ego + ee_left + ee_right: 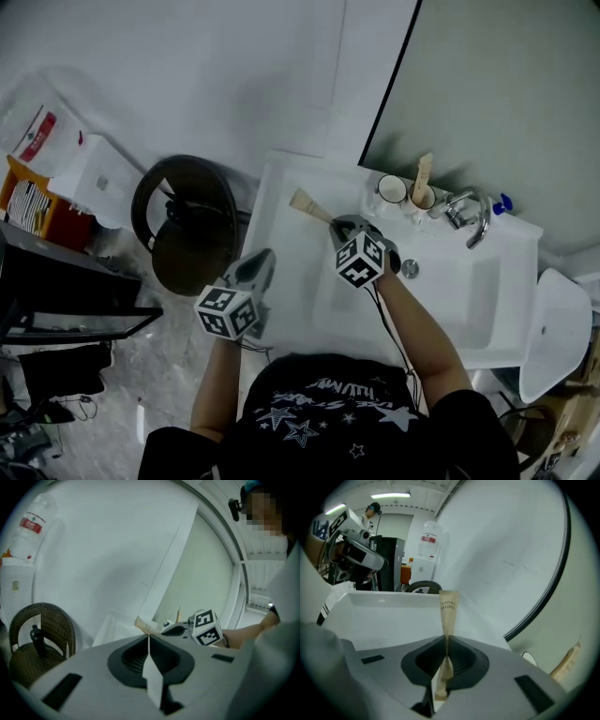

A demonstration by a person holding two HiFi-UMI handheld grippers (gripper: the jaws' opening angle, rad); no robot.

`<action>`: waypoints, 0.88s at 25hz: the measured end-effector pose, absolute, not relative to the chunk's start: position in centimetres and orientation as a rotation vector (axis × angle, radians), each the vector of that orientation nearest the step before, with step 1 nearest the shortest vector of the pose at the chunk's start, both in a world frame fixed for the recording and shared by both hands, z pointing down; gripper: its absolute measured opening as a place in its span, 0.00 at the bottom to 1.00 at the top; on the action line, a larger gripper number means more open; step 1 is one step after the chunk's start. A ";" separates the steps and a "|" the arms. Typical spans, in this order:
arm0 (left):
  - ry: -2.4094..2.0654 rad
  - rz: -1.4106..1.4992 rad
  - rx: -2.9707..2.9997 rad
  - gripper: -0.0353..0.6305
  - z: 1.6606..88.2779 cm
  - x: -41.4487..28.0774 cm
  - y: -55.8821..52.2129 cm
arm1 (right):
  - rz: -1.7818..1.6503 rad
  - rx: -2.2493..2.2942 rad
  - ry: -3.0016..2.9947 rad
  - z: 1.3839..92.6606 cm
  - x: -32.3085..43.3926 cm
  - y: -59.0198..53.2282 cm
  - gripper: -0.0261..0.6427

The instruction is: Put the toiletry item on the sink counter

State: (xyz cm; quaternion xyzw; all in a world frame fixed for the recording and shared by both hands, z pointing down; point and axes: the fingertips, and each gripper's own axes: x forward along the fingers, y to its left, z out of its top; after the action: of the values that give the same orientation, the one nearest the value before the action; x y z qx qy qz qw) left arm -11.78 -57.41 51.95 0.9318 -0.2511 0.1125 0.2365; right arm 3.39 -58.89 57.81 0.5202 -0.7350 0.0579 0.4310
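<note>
White sink counter (277, 217), right gripper (335, 225) clamping toothbrush packet (307, 204), left gripper (265, 255) jaws closed

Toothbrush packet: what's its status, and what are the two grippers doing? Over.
Right gripper shut on toothbrush packet, held above sink counter's left side. Left gripper shut, empty. Nothing seen in the way.

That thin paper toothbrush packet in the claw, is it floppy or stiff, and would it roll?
Probably stiff: the toothbrush packet stands straight out of the right claw without drooping. It looks light and flat, so it should lie still rather than roll.
</note>
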 end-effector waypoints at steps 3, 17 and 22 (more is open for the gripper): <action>-0.675 0.318 2.543 0.08 52.5 -11.5 -58.0 | 0.059 1.237 -1.796 58.1 2.9 -60.6 0.08; -0.664 0.352 2.503 0.08 55.0 -10.9 -60.5 | -0.220 1.072 -1.520 61.0 5.0 -66.7 0.08; -0.648 0.357 2.491 0.08 55.5 -10.7 -60.8 | -0.201 1.054 -1.509 62.0 6.0 -67.8 0.08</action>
State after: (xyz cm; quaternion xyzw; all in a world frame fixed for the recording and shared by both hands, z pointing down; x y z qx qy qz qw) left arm -10.66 -60.79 55.52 0.9235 -0.2403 0.1323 0.2683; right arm 5.99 -67.82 61.99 0.4549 -0.6512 -0.0868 0.6013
